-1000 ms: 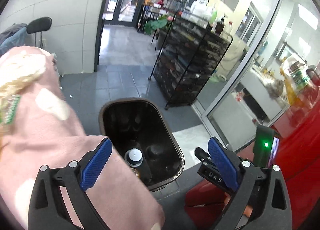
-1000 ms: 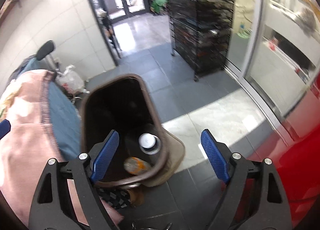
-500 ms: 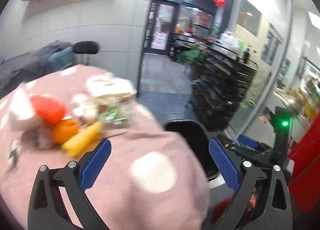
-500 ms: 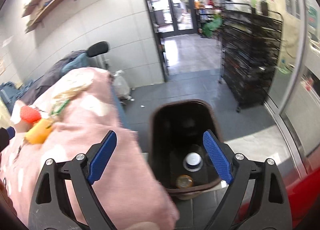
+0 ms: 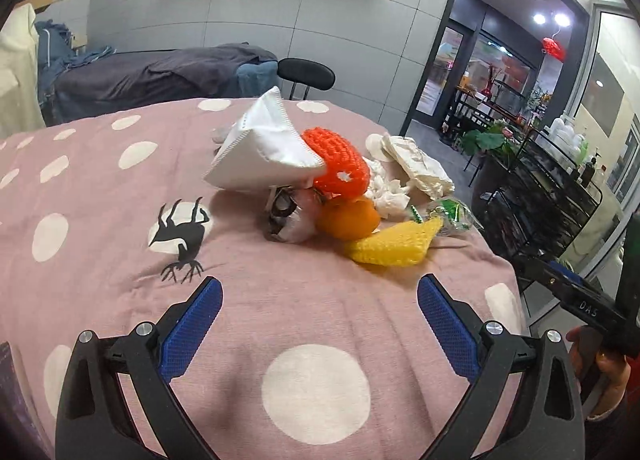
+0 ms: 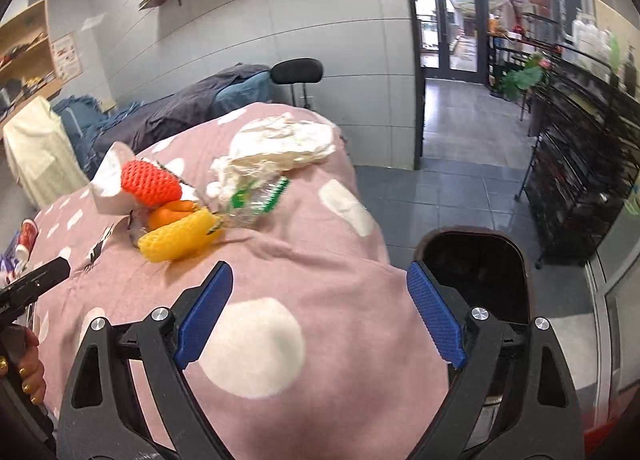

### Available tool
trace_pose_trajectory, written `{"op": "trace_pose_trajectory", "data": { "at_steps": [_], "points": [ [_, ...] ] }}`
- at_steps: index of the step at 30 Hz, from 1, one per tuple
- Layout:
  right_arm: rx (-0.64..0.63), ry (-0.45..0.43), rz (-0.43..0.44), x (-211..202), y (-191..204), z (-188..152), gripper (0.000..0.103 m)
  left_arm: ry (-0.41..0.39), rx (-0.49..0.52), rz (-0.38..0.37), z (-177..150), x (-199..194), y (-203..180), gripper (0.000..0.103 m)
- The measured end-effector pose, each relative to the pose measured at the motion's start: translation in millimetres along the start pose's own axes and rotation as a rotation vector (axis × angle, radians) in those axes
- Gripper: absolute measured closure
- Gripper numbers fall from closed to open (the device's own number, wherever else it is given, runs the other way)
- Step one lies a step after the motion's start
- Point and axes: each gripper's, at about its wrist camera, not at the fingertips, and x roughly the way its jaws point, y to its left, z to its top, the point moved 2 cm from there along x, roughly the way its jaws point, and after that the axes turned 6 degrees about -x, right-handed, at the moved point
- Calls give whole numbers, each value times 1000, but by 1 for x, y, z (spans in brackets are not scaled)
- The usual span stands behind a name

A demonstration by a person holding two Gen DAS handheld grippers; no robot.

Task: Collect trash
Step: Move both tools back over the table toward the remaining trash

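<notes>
A pile of trash lies on the pink dotted tablecloth: a white face mask, a red foam net, an orange peel, a yellow foam net, crumpled white tissues and a clear green-printed wrapper. My left gripper is open and empty, just short of the pile. My right gripper is open and empty over the table's corner; the pile is ahead to its left. The dark trash bin stands on the floor right of the table.
A black wire rack stands at the right by glass doors. A bed with dark covers and a black stool stand behind the table. A red can lies at the table's left edge.
Both grippers swung away from the bin and up over the table. The trash pile has come into full view ahead of the left gripper. Both stay open and empty.
</notes>
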Motion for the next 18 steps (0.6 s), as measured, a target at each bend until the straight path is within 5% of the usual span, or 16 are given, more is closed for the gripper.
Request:
{"op": "trace_pose_trajectory", "data": {
  "at_steps": [8,18],
  "points": [
    [-40,53,51,39,27,31,16,37,64,-44,-10,3,0,10],
    [-38,186,119,101,36,54,43,128,252,-98,4,52,-48,25]
  ]
}}
